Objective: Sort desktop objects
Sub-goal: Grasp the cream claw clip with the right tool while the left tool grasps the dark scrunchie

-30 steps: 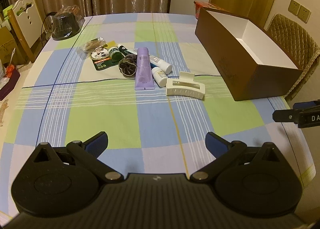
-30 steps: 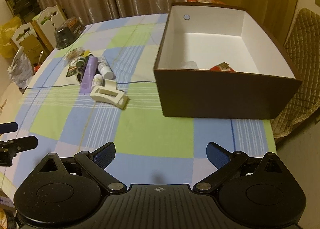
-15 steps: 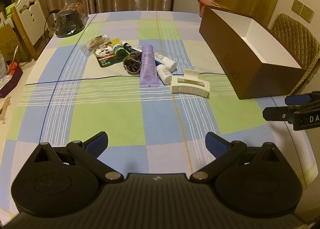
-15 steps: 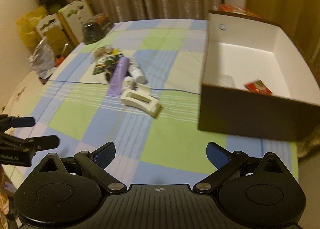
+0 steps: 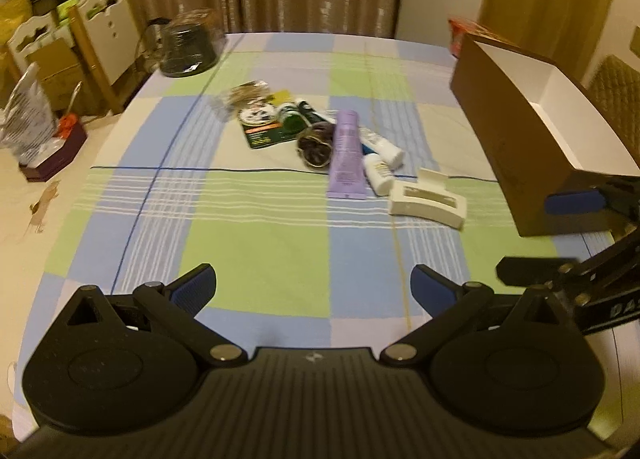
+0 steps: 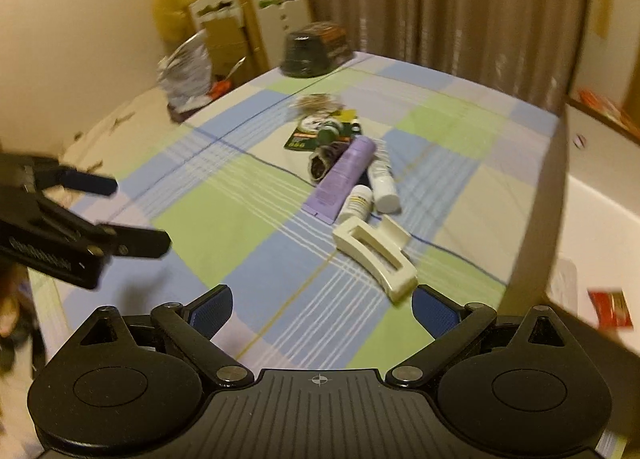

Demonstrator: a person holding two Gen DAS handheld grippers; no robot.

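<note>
A white hair claw clip lies on the checked tablecloth. Behind it sit a purple tube, two small white bottles, a dark scrunchie and a green packet. The brown box with a white inside stands at the right and holds a red packet. My left gripper is open above the near cloth, holding nothing. My right gripper is open, just short of the clip.
A dark round container stands at the table's far left corner. White chairs and bags stand beyond the left edge. A padded chair is behind the box. Curtains close off the back.
The right gripper has swung left, away from the box and toward the clip, which now lies close ahead of it. The left gripper turned a little to the right.
</note>
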